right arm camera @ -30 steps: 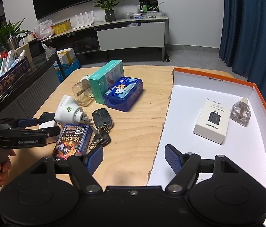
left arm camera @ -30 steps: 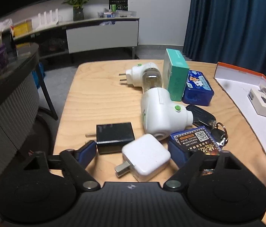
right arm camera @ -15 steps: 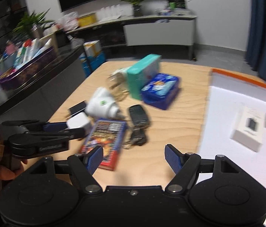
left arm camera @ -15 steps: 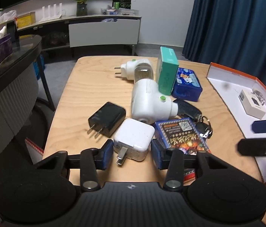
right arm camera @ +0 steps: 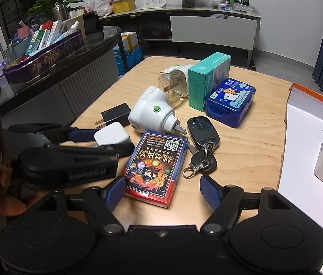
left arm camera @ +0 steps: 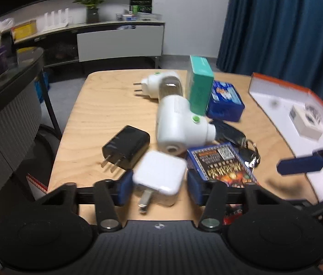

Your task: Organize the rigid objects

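Left tool (left arm camera: pixel 159 183): jaws closed on the white charger (left arm camera: pixel 159 175), pads pressing its sides, near the front edge of the table (left arm camera: pixel 106 105), beside the black charger (left arm camera: pixel 126 146). Right tool (right arm camera: pixel 162 191): jaws wide apart and empty, hovering over the card box (right arm camera: pixel 155 167) and keys (right arm camera: pixel 201 146). The tray (right arm camera: pixel 299 183) lies to the right.

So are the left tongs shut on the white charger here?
Shut on it. The left tongs have both blue pads against the white charger, its prongs pointing back at the camera.
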The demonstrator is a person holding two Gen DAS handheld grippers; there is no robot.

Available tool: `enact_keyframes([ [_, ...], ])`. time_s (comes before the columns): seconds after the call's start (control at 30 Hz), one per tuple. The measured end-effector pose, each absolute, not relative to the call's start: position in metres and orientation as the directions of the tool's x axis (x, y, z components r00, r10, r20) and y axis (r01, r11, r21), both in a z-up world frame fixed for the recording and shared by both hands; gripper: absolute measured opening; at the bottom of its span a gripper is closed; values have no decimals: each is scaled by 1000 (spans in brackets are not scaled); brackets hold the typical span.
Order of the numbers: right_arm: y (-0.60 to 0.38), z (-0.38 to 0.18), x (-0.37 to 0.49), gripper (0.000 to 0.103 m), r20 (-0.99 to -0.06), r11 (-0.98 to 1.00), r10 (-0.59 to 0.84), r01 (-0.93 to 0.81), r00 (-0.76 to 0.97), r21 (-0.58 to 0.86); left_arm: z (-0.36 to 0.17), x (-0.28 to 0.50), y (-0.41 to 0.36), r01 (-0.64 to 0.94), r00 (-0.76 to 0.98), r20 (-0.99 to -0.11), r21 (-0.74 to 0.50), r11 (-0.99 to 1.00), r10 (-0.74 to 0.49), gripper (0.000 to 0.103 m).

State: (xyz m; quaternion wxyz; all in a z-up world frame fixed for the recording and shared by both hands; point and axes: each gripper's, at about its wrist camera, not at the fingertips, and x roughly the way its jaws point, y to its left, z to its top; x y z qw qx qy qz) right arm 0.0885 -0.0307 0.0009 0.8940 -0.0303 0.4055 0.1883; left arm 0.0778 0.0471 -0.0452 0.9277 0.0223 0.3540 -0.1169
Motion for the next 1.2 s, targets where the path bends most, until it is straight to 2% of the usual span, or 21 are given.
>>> enact_keyframes([
  [0.2, -25, -4, 91, 85, -737, 929, 303, -361, 604, 85, -36, 68, 60, 169, 742, -645, -78, 982, -180, 42],
  [0.4, -7, -5, 100, 85, -734, 933, 287, -355, 615, 68, -22, 57, 63, 134, 796, -591, -35, 990, -129, 42],
  [0.53, 9, -18, 119, 87, -772, 943, 228, -331, 593, 24, -28, 62, 67, 118, 779, -613, -62, 991, -131, 42],
  [0.57, 12, -20, 119, 87, -766, 944, 214, -330, 606, 3, -29, 63, 68, 115, 777, -616, -61, 991, -128, 42],
  [0.6, 13, -20, 118, 80, -760, 942, 220, -337, 611, 1, -29, 62, 68, 112, 779, -614, -62, 992, -126, 42],
  [0.7, 7, -19, 114, 73, -754, 944, 226, -331, 617, 13, -27, 60, 68, 117, 787, -602, -63, 991, -131, 42],
  [1.2, -92, 29, 62, 70, -617, 977, 204, -201, 760, 75, 5, 41, 15, 235, 800, -559, -41, 971, -218, 42],
])
